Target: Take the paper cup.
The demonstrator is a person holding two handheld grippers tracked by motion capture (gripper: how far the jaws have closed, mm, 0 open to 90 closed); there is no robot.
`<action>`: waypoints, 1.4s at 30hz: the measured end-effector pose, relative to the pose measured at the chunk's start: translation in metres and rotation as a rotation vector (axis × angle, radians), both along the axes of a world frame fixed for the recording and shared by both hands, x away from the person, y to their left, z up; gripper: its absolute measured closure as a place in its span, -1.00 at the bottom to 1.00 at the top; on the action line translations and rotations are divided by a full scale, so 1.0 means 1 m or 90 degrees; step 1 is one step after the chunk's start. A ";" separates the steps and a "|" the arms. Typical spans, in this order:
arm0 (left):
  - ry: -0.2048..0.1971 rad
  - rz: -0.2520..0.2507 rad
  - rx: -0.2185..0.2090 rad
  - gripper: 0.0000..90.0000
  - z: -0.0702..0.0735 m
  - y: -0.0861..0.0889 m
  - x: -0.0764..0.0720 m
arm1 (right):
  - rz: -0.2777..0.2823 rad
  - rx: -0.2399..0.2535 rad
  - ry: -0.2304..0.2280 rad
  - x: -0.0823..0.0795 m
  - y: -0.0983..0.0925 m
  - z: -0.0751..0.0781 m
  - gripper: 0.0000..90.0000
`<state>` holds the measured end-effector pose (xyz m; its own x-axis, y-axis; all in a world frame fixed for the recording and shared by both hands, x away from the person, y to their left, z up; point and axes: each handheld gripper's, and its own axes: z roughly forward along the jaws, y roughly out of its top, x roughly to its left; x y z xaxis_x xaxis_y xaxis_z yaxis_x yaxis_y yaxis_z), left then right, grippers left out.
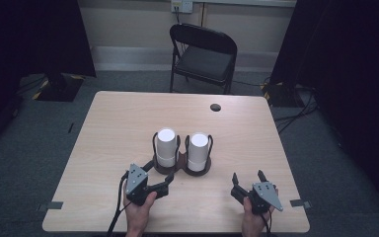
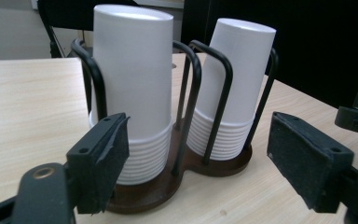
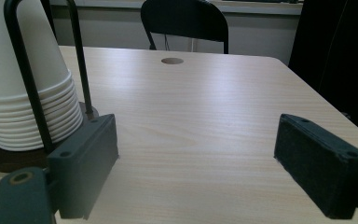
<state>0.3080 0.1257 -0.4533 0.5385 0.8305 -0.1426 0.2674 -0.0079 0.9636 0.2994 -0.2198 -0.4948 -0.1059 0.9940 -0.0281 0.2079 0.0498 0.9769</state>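
Your left gripper is wide open, empty, jaws just short of the cup holder w/ two white cup stacks mid-table. Your right gripper is also spread, empty, near the front edge, apart from the holder.

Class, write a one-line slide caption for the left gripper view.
Open hand-held gripper faces two stacks of white cups in a black wire holder on a wooden table.

Two upside-down white cup stacks, side by side, dark wire holder, table centre
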 end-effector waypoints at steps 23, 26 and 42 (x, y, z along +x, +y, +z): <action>-0.020 -0.079 0.038 -0.47 0.029 -0.035 0.018 | 0.004 0.003 -0.003 -0.001 0.000 0.000 -0.70; -0.033 -0.086 0.044 -0.47 0.034 -0.036 0.020 | 0.009 0.006 -0.003 -0.001 -0.001 0.000 -0.70; -0.063 -0.118 0.048 -0.50 0.067 -0.046 0.042 | 0.022 0.018 -0.003 0.000 -0.003 0.000 -0.70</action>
<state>0.3504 0.0797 -0.3864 0.6913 0.7222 -0.0227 0.1586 -0.1210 0.9799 0.2989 -0.2224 -0.4950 -0.1399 0.9902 -0.0012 0.2025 0.0297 0.9788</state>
